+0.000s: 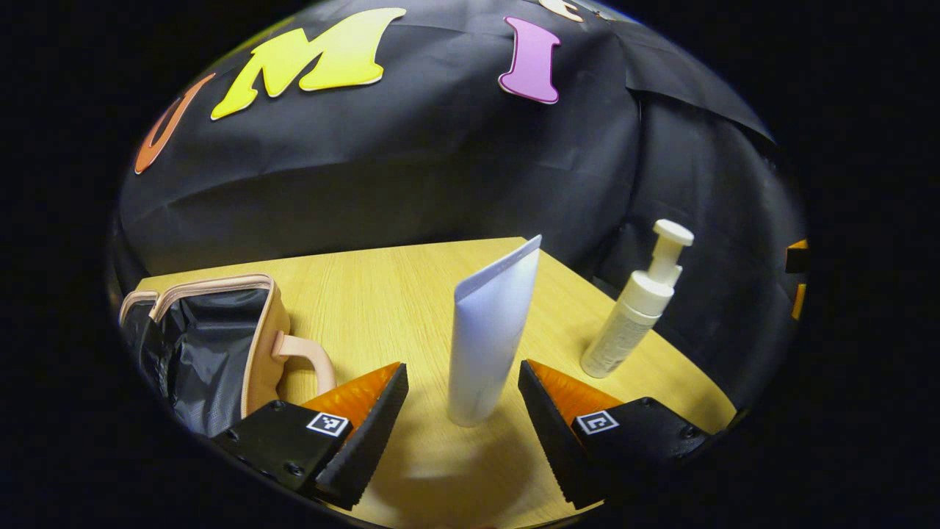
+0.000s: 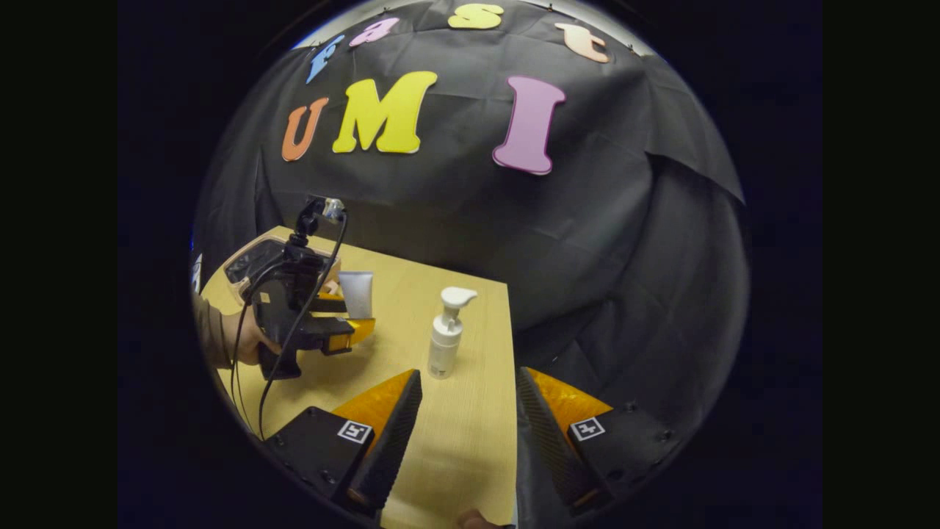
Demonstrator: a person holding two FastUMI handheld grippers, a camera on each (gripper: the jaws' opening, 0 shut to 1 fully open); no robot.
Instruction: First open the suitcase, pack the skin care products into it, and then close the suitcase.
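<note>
**Left gripper straddles upright tube; right gripper idle at table's edge**

Left gripper view: the left gripper (image 1: pixel 463 411) stands wide open, its fingers on either side of the white tube (image 1: pixel 490 334) with a gap on both sides, so nothing is held. The tube stands upright on its cap on the wooden table (image 1: pixel 382 294). The pink suitcase (image 1: pixel 213 345) sits open to the left, its dark lining exposed and its handle facing the tube. The pump bottle (image 1: pixel 639 305) stands to the right, close to the table's right edge. Bare tabletop lies between tube and suitcase.

Right gripper view: the right gripper (image 2: pixel 466 433) is open and empty, low over the near right part of the table, its right-hand finger past the edge. The pump bottle stands ahead of it, beside that edge. Farther left, a hand (image 2: pixel 246 338) holds the left gripper at the tube, with the suitcase behind.
</note>
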